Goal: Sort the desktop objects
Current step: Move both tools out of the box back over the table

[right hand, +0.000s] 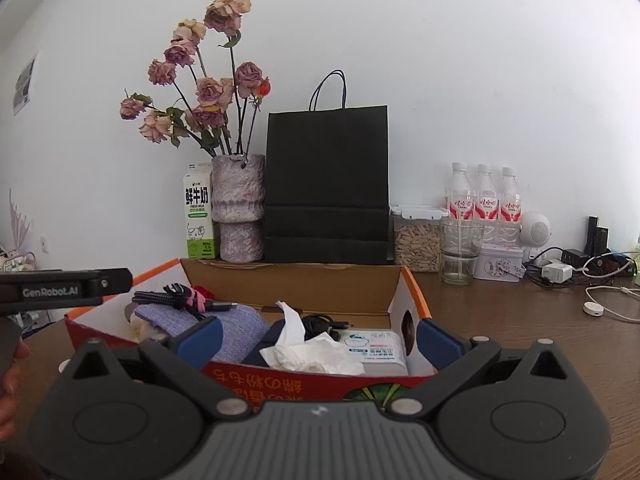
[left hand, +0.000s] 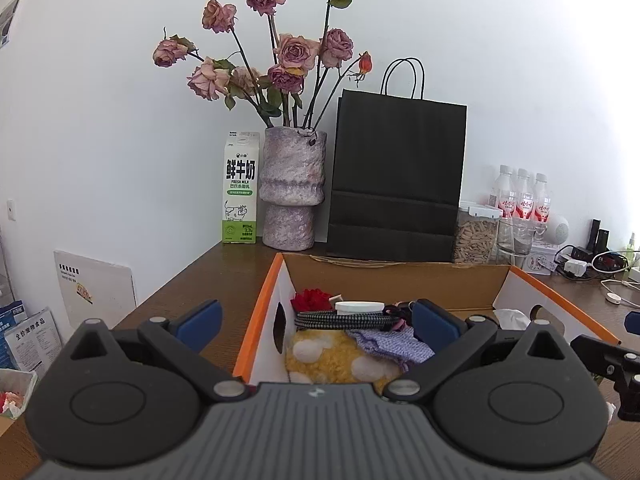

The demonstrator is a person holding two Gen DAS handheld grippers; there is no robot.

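Both the left gripper [left hand: 316, 320] and the right gripper [right hand: 318, 336] hang with jaws spread wide and empty over the orange-rimmed cardboard box [right hand: 416, 292] on the wooden desk [right hand: 520, 332], which holds a crumpled tissue [right hand: 316, 354], a wet-wipes pack [right hand: 376, 350], a lilac knitted cloth [left hand: 384, 344] (beside a braided cable [left hand: 344, 320]) and a yellow plush [left hand: 332, 356].

The box [right hand: 408, 292] hides the foot of the black bag [right hand: 326, 184]. The right gripper's body covers the box's near wall and its print. Bottle [right hand: 484, 200] labels are too small to read. The tissue [right hand: 316, 352] covers part of the wipes pack [right hand: 376, 350].
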